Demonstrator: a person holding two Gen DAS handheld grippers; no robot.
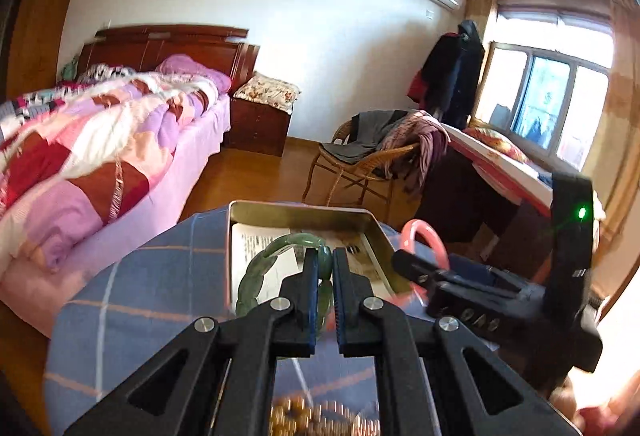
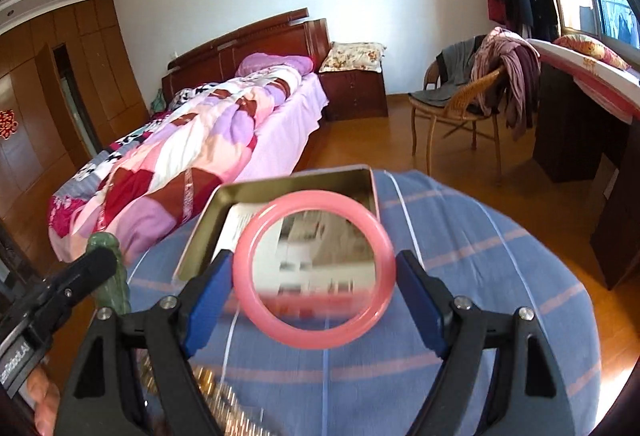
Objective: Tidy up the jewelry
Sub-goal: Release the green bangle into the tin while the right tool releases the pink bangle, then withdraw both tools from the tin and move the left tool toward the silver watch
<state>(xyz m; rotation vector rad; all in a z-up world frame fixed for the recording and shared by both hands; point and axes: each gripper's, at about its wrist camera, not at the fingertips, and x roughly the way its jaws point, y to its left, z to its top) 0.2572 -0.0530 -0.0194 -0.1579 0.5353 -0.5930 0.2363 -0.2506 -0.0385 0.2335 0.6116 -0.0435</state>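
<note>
My left gripper is shut on a green jade bangle and holds it over the open metal tin; the bangle also shows at the left of the right wrist view. My right gripper holds a pink bangle across its wide-spread blue pads, in front of the tin. In the left wrist view the pink bangle and the right gripper sit to the right of the tin. The tin holds printed paper.
The tin stands on a round table with a blue checked cloth. Gold beads lie on the cloth near me. A bed, a wicker chair with clothes and a dark desk stand beyond.
</note>
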